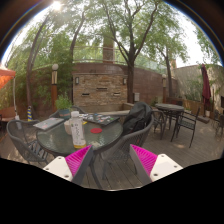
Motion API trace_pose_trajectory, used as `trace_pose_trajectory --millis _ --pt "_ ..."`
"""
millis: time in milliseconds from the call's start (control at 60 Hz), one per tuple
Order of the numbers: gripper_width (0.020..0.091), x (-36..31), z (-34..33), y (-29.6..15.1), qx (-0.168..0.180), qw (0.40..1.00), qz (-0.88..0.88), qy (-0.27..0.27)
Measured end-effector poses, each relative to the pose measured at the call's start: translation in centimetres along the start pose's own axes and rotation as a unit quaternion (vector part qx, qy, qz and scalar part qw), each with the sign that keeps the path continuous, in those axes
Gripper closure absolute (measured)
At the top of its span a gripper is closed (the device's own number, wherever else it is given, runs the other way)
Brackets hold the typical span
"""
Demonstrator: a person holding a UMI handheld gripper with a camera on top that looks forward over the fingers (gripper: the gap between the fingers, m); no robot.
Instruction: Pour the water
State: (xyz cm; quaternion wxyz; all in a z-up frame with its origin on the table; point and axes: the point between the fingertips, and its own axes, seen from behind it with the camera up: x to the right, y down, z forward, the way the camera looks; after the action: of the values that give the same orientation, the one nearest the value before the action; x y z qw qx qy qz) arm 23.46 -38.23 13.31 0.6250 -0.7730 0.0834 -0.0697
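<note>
Fingers [68, 165] spread wide, holding nothing; 2 pink pads face each other across an open gap, w/ gripper [112, 162] held well back from the table, clear of everything. Outdoor patio, daylight. Round glass-top table [60, 138] sits beyond the left finger, a bit off to its side. On it: 1 pale bottle w/ yellowish label [76, 130], upright, near the table's middle; looks like the water container but contents can't be made out. Flat light item, maybe paper or a tray [47, 124], lies on the tabletop left of bottle, apart from it. More small clutter [103, 118] at far right part of the top, too small to ID. No cup or glass that I can tell. Dark metal chairs round the table: 1 at near left [24, 140], 1 directly ahead between the fingers [122, 138]. 2nd table w/ chairs [170, 112] farther off to the right. Brick wall w/ a raised brick block [100, 88] behind, trees [128, 35] above, sun glare through the leaves at upper left.
</note>
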Motion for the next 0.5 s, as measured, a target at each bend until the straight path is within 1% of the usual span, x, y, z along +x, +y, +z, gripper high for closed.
trace_pose_trajectory --millis 17,67,283,433,500 --pt "0.0261 -0.4 -1.2 0.0 0.000 1.000 0.002 0.001" --pt "0.0262 -0.5 -1.1 0.2 0.000 1.000 0.004 0.000" --pt "0.0270 -2.7 0.4 0.7 0.010 1.000 -0.017 -0.014" --pt "0.0270 -5.6 2.7 1.3 0.027 0.998 -0.020 -0.045" --pt "0.0269 -6.6 5.2 1.9 0.029 0.998 -0.019 -0.057"
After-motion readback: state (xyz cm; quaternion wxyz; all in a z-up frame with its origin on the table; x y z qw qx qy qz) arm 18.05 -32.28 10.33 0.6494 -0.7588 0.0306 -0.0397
